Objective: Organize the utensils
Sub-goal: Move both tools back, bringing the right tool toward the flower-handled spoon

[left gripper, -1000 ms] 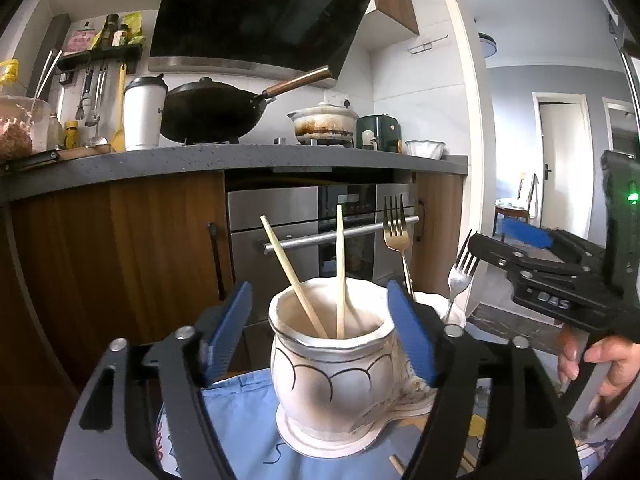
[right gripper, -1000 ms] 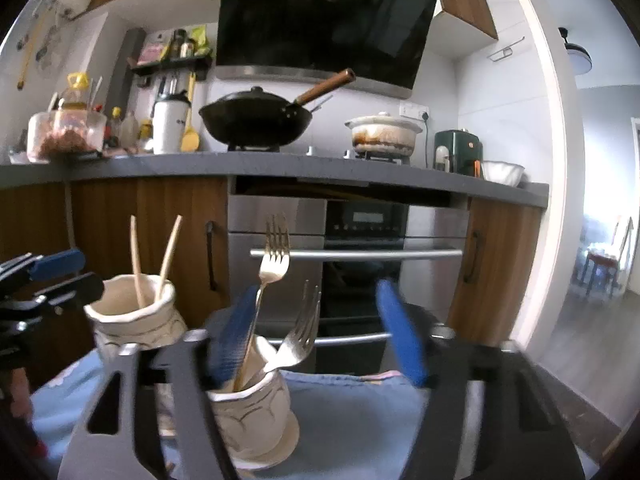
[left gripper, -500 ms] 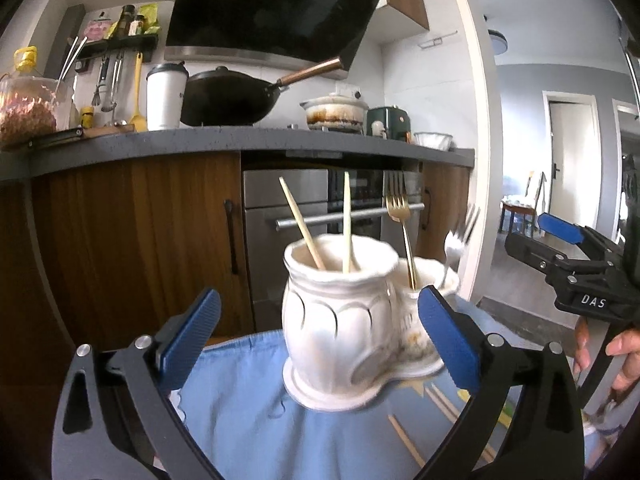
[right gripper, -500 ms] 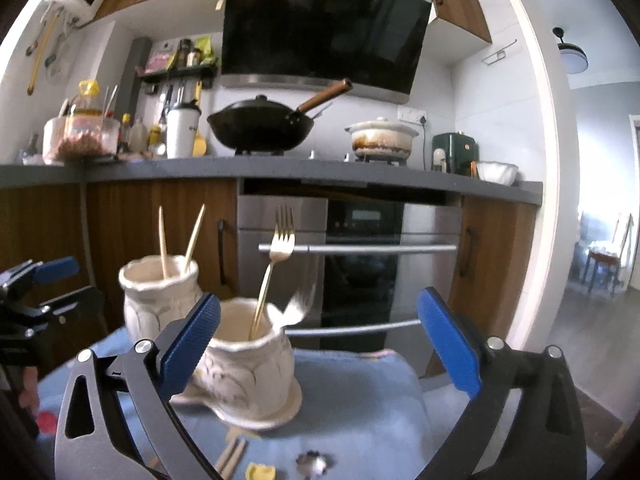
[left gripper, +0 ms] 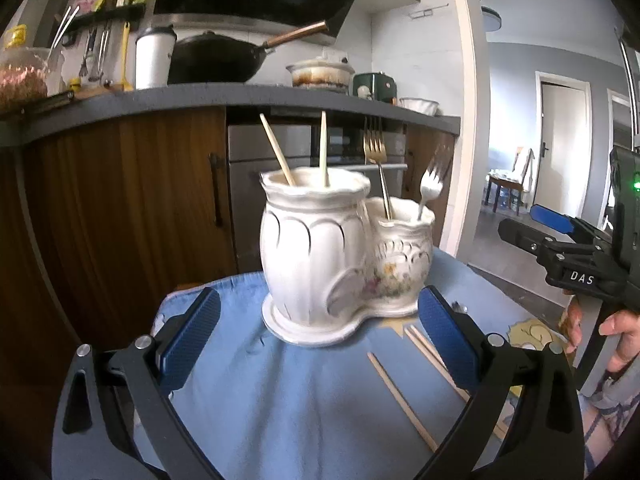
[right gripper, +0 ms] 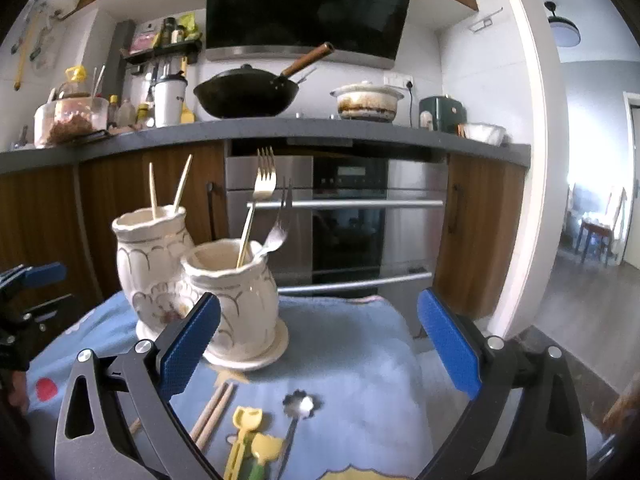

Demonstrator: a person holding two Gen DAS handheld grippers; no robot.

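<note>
The white holder (left gripper: 340,256) (two joined pots on one base) stands on the blue cloth (left gripper: 280,400). Its taller pot holds two chopsticks (left gripper: 276,150); the shorter one holds a gold fork (right gripper: 262,188) and a silver fork (right gripper: 278,226). The left gripper (left gripper: 320,336) hangs just in front of it, jaws wide apart and empty. The right gripper (right gripper: 320,340) is also spread and empty. Loose chopsticks (right gripper: 212,410), a flower-headed spoon (right gripper: 302,406) and yellow utensils (right gripper: 248,436) lie on the cloth.

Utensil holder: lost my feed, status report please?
Both grippers open, empty. Holder upright on cloth, chopsticks and forks inside. Loose chopsticks on cloth. Nothing blocking.
</note>
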